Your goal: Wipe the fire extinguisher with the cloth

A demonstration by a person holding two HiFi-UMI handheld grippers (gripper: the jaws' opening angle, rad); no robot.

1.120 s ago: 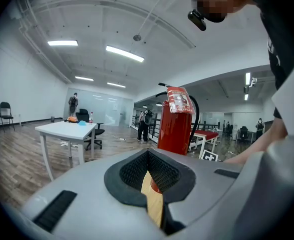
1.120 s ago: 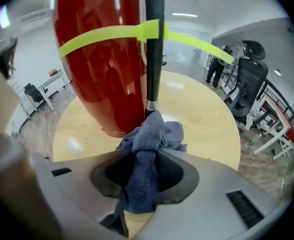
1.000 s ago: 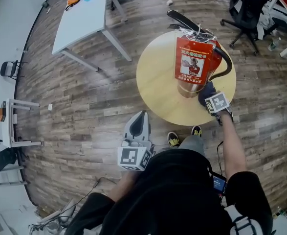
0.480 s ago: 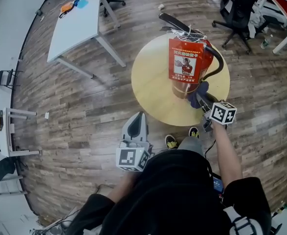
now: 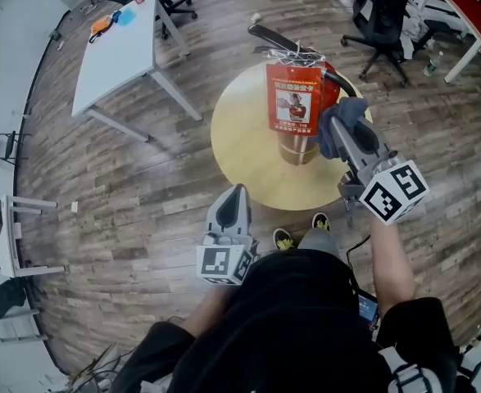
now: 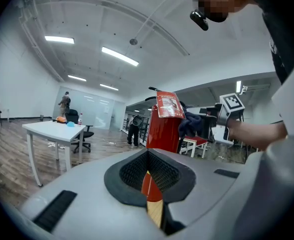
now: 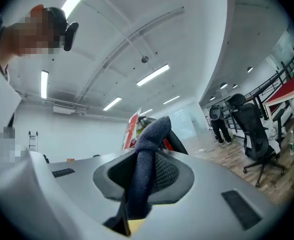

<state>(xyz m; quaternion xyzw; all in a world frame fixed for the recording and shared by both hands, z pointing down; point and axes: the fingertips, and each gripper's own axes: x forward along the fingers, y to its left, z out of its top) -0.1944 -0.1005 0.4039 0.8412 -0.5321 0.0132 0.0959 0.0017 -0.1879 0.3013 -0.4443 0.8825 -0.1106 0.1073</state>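
The fire extinguisher [image 5: 296, 113] stands upright on the round yellow worktop [image 5: 240, 150], a bit toward 1 o'clock from the middle. It has a red body, a shiny metal bottom, a paper label on the front and a black handle on top.

The dark blue cloth [image 5: 337, 123] is pressed against the red body at its 3 o'clock side, high up, near the black hose [image 5: 348, 85]. The right gripper [image 5: 345, 133] is closed tight on the cloth. In the right gripper view the cloth fills the gap between the jaws and sticks out past them.

A moment ago the cloth was down low, by the metal bottom, at about 4 o'clock. Now it has come up the side. That looks like one wipe going from the bottom to the top, so the 3 o'clock side seems to have been rubbed. The front with the label and the far side look like they are still to do.

The left gripper [image 5: 235, 199] has stayed where it was, off the worktop's edge at 6 o'clock. Its jaws are almost together, with only a thin slit, and it holds nothing.

A white table [image 5: 117, 43] stands well apart at 10 o'clock.
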